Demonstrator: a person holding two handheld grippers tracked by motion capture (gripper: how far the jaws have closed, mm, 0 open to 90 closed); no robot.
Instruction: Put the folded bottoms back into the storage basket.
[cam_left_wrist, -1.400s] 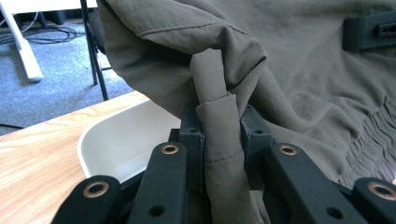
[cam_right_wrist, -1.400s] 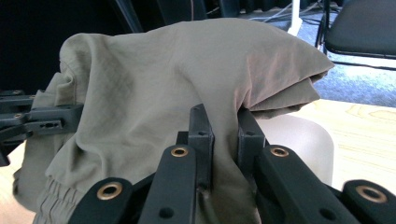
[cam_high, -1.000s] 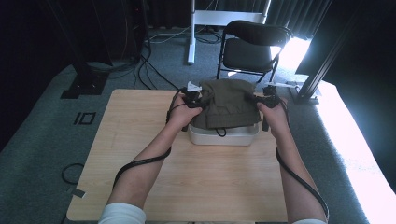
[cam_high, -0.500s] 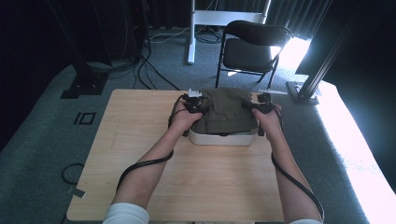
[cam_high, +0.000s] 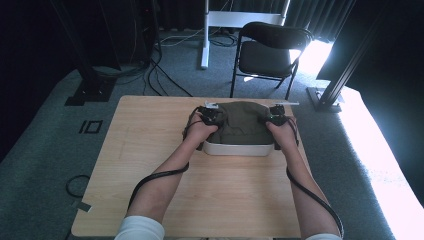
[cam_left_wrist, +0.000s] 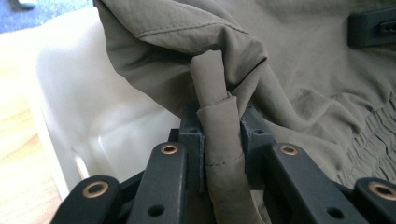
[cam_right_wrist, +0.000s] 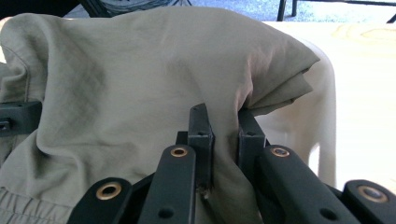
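The left gripper is pinching a rolled, hemmed fold of the olive garment, its jaws pressed against both sides of the roll. The right gripper is biting a thinner pleat of the same cloth, jaws nearly together with fabric between them. Just beyond each set of jaws, the garment is bulging up and draping over the rim of the white tub, which is sitting directly ahead of both hands.

In the high view the left gripper and the right gripper are gripping opposite ends of the garment, which is lying bundled on top of the tub.

The step looks like settling the folded garment into the tub. To do it well, both hands should be moving level and together, keeping the cloth gently taut between them (slack would let the middle sag and unfold). The overhanging edges, outside the right gripper especially, want tucking inside the rim before either pinch is let go.
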